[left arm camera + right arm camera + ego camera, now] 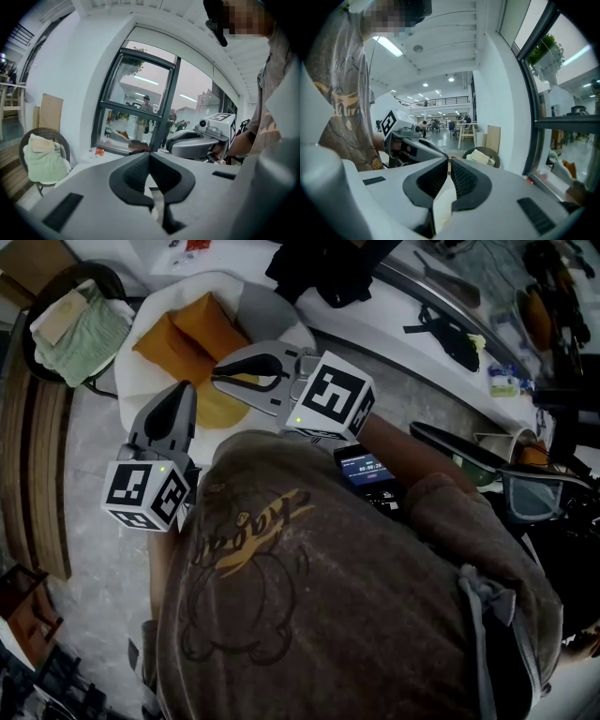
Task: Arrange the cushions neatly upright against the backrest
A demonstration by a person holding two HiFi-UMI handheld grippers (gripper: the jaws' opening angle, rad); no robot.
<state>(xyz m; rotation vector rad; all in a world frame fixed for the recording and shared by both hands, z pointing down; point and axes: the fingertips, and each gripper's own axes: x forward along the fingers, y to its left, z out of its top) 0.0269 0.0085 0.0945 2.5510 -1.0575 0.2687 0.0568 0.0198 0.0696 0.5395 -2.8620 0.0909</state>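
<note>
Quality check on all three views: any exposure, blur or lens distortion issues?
Head view: dim and underexposed, darker toward the edges, though the orange cushions still read clearly. Left gripper view: strong fisheye with black corners, the window frame bowed, the close fingers soft. Right gripper view: same fisheye and black corners, slight glare off the ceiling light, the distance fairly sharp.

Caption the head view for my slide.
Grey left gripper and grey right gripper, both shut and empty, hover over orange fabric cushions in a round white chair.
</note>
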